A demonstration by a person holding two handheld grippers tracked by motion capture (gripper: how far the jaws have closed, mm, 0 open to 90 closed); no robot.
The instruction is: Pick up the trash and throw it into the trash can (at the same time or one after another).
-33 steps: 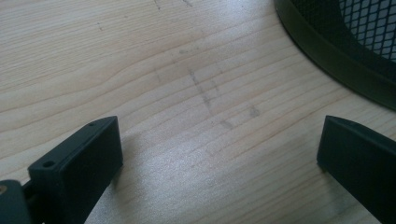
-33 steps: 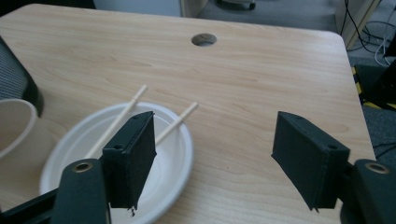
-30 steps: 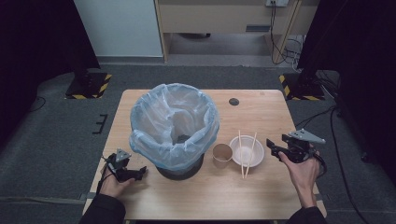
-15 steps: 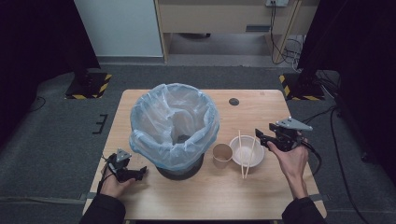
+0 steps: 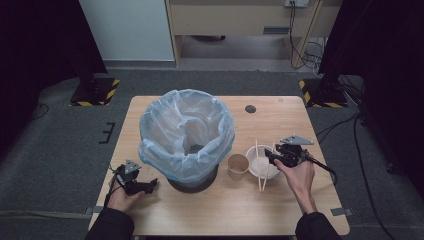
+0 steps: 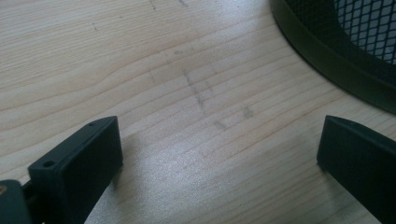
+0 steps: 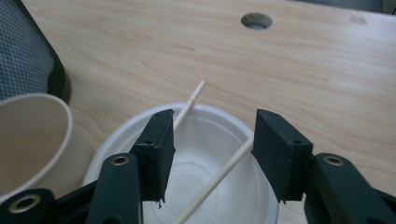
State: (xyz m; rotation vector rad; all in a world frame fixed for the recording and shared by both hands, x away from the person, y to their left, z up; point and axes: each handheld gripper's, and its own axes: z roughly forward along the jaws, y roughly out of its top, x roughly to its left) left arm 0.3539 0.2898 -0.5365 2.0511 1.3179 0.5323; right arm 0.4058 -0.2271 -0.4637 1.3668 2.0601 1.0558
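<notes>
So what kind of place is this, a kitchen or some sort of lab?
Most likely a lab or recording room, not a kitchen: a bare wooden table on grey carpet, dark curtains at both sides, cables along the back wall, and hazard-striped stand feet on the floor.

Wooden chopsticks (image 7: 212,179), matt wood-grain table (image 7: 289,65), paper cup (image 7: 28,135)

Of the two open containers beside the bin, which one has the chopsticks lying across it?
The shallow white bowl, below the right gripper; the chopsticks lie across it. The taller brown paper cup beside it holds none.
</notes>
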